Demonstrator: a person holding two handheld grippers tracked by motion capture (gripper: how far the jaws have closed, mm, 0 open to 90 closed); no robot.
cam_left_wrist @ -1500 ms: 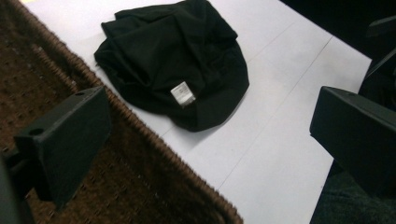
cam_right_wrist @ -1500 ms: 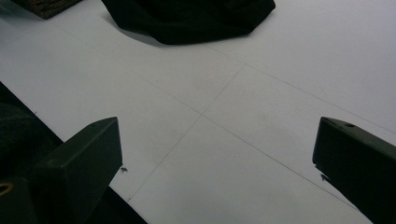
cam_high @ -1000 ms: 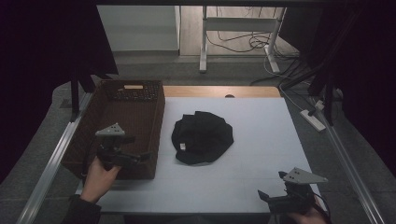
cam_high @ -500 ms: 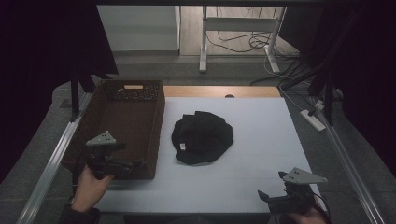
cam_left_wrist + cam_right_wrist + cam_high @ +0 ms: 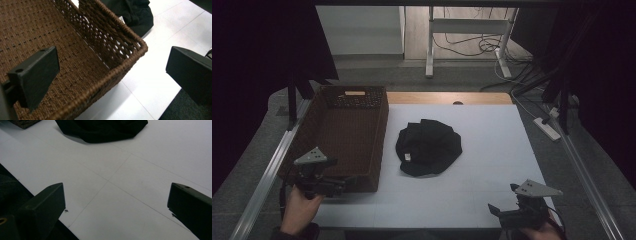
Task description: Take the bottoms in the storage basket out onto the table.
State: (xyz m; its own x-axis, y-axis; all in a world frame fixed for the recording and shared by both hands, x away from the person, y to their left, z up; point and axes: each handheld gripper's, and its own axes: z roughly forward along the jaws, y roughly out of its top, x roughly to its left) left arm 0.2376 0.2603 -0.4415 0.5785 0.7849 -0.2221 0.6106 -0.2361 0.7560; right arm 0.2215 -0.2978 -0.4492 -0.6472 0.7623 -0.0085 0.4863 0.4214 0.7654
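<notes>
The left hand-held gripper (image 5: 343,186) has been drawn back to the basket's (image 5: 379,131) near corner, wide open and empty; the black garment (image 5: 428,146), apparently untouched, awaits grasping.

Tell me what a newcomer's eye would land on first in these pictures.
First, the crumpled black garment lying alone in the middle of the white table, dark against the pale top. Next, the brown woven basket along the table's left edge, just left of the garment and apart from it. Then the two grippers at the near edge: the left gripper at the basket's near corner, the right gripper over bare table, both with jaws wide apart.
</notes>
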